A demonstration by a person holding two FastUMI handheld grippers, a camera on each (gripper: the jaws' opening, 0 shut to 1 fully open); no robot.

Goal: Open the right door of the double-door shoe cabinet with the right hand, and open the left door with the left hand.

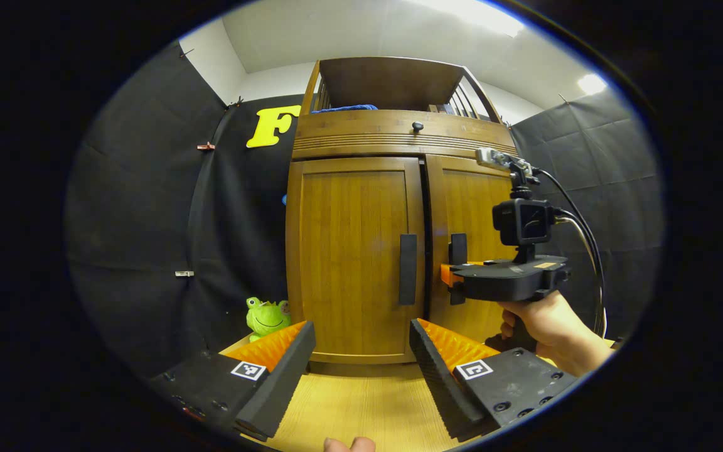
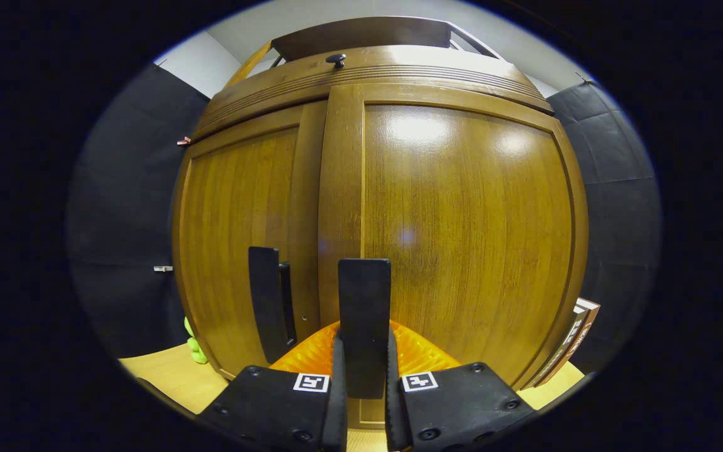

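Glossy wooden shoe cabinet standing closed, my right claw pinching its right door's flat handle, my left claw gaping before it

The brown wooden double-door shoe cabinet is standing ahead of the left gripper. The right gripper is sitting around the right door's black upright handle, the left door's black handle lying to its left.

Bare tabletop before closed doors
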